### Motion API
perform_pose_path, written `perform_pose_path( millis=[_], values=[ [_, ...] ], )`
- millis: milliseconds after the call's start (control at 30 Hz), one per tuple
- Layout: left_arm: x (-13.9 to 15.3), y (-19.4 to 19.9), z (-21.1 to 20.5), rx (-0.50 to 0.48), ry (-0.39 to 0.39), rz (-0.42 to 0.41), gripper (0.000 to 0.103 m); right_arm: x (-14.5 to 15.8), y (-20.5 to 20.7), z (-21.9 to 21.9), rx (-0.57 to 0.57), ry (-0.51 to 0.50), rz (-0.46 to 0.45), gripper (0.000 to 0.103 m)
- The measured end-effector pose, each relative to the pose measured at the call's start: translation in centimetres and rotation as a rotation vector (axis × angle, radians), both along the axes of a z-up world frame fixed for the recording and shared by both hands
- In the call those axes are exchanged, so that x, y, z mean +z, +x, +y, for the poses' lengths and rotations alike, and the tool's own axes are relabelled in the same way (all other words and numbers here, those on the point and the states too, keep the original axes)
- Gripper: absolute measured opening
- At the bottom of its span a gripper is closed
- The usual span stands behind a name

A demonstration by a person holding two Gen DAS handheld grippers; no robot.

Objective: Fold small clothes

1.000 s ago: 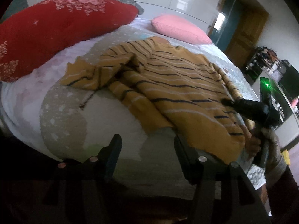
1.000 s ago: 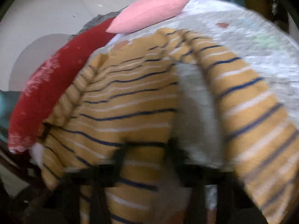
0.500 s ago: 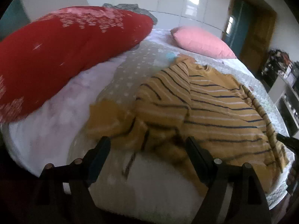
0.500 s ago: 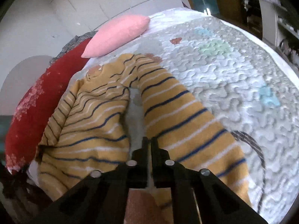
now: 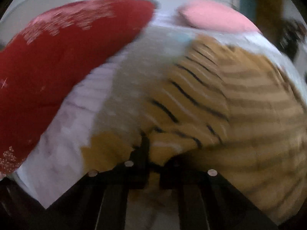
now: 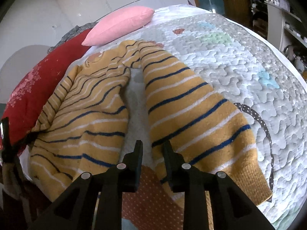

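left gripper [image 5: 153, 153]: jaws narrow, pinching mustard navy-striped knit sweater [image 6: 182, 103] sleeve, lower centre | right gripper [image 6: 152, 149]: jaws parted, empty, sleeve just right, running upper-left

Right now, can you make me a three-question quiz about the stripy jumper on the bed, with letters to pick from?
1. Where does the pink pillow lie?
A. At the far end of the bed, beyond the jumper
B. On top of the jumper
C. On the floor

2. What colour is most of the jumper?
A. Green
B. Mustard yellow
C. Purple

3. How do the right gripper's jaws stand?
A. Shut tight on the pillow
B. Shut tight on the red cushion
C. Apart, with nothing between them

Answers:
1. A, since the pillow sits past the jumper's neck end, near the wall.
2. B, as the knit is mustard yellow with dark blue and white stripes.
3. C, because a gap shows between the jaws, with bare quilt seen through it.
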State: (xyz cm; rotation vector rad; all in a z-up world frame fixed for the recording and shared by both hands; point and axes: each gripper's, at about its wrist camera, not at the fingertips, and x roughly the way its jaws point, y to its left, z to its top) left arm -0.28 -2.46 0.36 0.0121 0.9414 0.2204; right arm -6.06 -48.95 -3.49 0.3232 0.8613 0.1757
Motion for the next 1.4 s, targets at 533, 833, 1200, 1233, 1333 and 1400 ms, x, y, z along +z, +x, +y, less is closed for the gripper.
perform_pose_path(
  millis=[533,833,1200,1233,1333,1400],
  values=[
    [3.9,-3.7,6.5,0.148,-0.248,-0.153,0.063,0.8,-0.8,1.2,0.041,-0.003,-0.042,0.043],
    [0.0,-11.2,-1.3,-0.098,-0.616,-0.072,0.064,-0.6,-4.0,4.0,0.226,0.185,-0.041,0.060],
    [-3.0,-11.0,-6.1,-0.178,-0.748,-0.056,0.064,-1.7,-7.0,4.3,0.269,0.235,-0.041,0.064],
    [-3.3,-10.4,-5.9,-0.173,-0.773,-0.056,0.064,-1.7,-7.0,4.4,0.272,0.238,-0.038,0.064],
    [-3.6,-10.1,-5.1,-0.158,-0.792,-0.044,0.040,-2.1,-7.4,4.9,0.290,0.247,-0.027,0.065],
    [-3.7,-10.3,-4.6,-0.159,-0.804,-0.038,0.038,-2.3,-7.5,5.6,0.309,0.252,-0.023,0.065]
  ],
)
